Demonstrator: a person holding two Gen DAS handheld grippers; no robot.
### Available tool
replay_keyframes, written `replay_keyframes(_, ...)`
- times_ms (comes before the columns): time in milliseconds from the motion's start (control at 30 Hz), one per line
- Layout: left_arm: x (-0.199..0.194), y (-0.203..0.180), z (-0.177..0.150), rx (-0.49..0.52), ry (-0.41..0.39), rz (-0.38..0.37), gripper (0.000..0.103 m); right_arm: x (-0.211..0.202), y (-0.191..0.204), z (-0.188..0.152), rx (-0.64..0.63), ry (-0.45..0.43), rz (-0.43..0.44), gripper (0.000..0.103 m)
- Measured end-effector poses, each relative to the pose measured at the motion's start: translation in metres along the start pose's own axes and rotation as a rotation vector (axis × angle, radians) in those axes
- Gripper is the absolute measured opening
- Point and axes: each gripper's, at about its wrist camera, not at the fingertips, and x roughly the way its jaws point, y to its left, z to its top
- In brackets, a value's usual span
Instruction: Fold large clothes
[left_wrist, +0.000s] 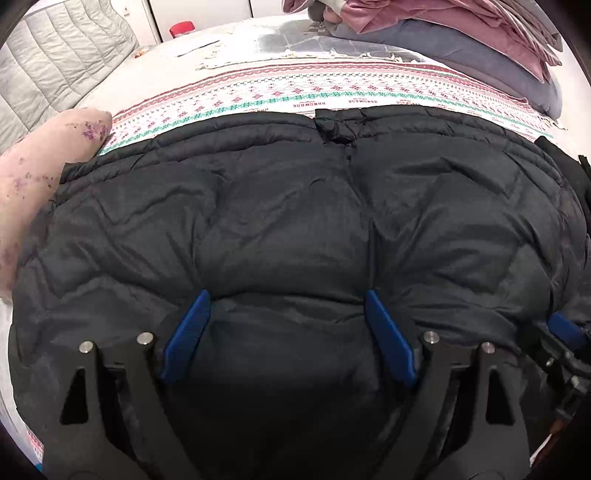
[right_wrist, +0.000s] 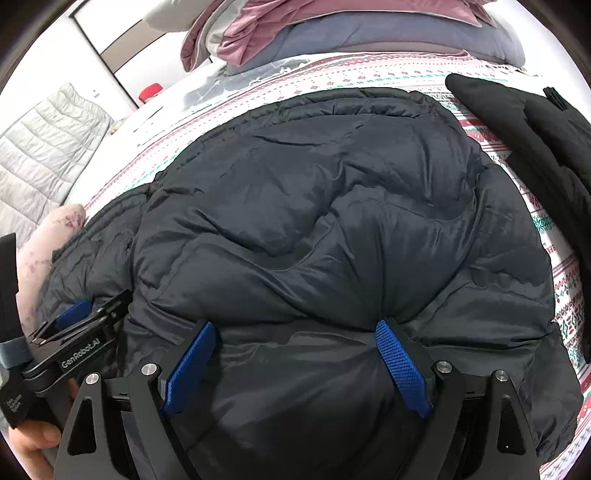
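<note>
A big black puffer jacket (left_wrist: 288, 206) lies folded in a thick bundle on a patterned bedspread (left_wrist: 295, 92); it also fills the right wrist view (right_wrist: 332, 221). My left gripper (left_wrist: 286, 301) is open, its blue fingers (left_wrist: 192, 325) pressed down into the padded cloth at the near edge. My right gripper (right_wrist: 295, 330) is open too, its blue fingers (right_wrist: 402, 365) resting on the jacket just right of the left one. The left gripper shows at the left edge of the right wrist view (right_wrist: 74, 317).
A pink floral pillow (left_wrist: 44, 166) lies left of the jacket. A pile of pink and grey bedding (left_wrist: 461, 33) sits at the back right. Another black garment (right_wrist: 535, 147) lies right of the jacket. A grey quilted headboard (left_wrist: 55, 66) and a red lid (left_wrist: 181, 27) are at the back left.
</note>
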Motion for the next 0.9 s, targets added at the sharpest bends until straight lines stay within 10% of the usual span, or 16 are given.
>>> replay_keyframes(367, -0.082, 0.013, -0.059, 0.026, -0.072, -0.100, 0.086, 0.004, 0.005, 0.002, -0.012, 0.008, 0.001, 0.096)
replay_keyframes(900, -0.031, 0.023, -0.084, 0.042, 0.035, -0.167, 0.087, -0.064, -0.047, -0.023, 0.204, -0.119, 0.097, 0.096)
